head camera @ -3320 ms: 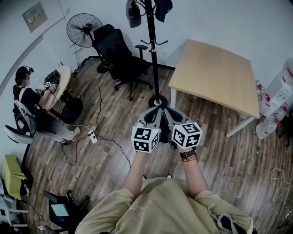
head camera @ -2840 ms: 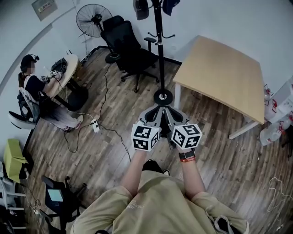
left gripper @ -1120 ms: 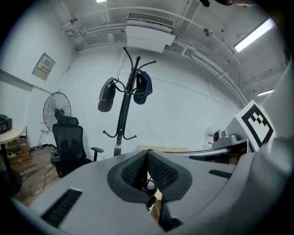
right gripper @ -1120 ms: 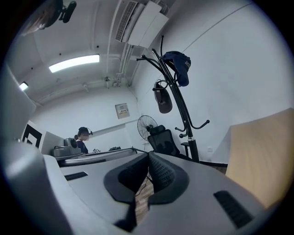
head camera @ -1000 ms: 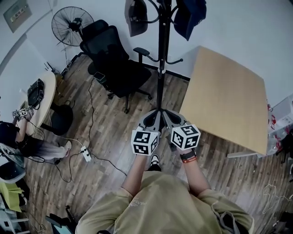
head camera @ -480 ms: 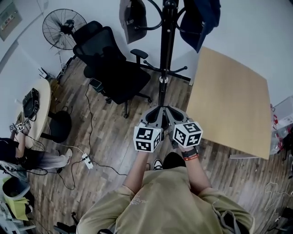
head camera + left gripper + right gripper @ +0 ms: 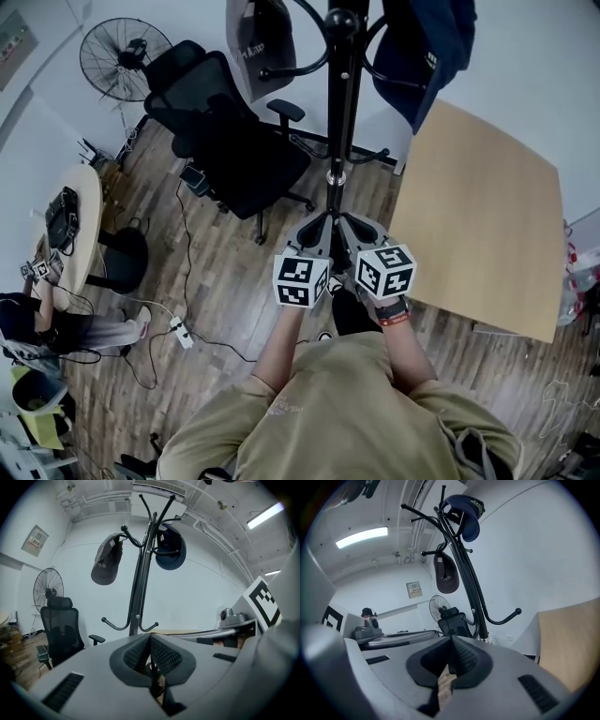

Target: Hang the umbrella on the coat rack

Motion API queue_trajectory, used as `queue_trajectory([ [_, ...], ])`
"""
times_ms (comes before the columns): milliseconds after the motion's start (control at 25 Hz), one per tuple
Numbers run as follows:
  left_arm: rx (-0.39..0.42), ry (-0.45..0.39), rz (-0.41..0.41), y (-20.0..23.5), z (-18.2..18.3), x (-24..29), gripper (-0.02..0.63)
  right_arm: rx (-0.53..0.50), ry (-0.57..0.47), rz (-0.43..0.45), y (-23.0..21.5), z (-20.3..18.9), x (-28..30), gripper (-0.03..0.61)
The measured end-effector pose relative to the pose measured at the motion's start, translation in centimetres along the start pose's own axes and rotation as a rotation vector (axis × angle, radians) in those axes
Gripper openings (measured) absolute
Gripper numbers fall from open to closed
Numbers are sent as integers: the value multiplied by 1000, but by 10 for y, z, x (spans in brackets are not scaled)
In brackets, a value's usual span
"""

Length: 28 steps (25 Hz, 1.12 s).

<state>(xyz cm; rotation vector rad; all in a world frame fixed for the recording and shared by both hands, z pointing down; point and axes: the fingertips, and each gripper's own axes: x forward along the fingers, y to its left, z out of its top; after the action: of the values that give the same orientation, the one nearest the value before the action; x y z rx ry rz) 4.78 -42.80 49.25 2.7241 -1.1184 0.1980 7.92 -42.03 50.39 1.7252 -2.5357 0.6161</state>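
Note:
The black coat rack (image 7: pixel 339 112) stands right in front of me, its pole (image 7: pixel 139 588) filling the left gripper view and leaning across the right gripper view (image 7: pixel 471 588). My left gripper (image 7: pixel 314 230) and right gripper (image 7: pixel 354 230) are held side by side at its foot. The left gripper (image 7: pixel 150 637) is shut, with a thin dark strap (image 7: pixel 153 670) pinched between its pads. In its own view the right gripper (image 7: pixel 451 639) is shut with nothing clearly between its pads. A dark shape (image 7: pixel 352 314) hangs under both; I cannot tell whether it is the umbrella.
A grey cap (image 7: pixel 258 42) and a blue cap (image 7: pixel 427 47) hang on upper hooks; the lower hooks (image 7: pixel 129 625) are bare. A black office chair (image 7: pixel 225 122) and a fan (image 7: pixel 117 56) stand left, a wooden table (image 7: pixel 483 225) right. A person (image 7: pixel 37 319) sits far left.
I have come closer to the coat rack, which is now larger and nearer the grippers. Both grippers have stayed together and shut.

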Motion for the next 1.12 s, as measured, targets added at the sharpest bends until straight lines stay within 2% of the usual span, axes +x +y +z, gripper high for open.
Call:
queue_trajectory([
  [280, -4, 40, 10, 21, -15, 29, 21, 12, 34, 5, -23, -9, 30, 17],
  [1120, -5, 46, -23, 46, -8, 77, 21, 20, 28, 12, -55, 8, 68, 17],
])
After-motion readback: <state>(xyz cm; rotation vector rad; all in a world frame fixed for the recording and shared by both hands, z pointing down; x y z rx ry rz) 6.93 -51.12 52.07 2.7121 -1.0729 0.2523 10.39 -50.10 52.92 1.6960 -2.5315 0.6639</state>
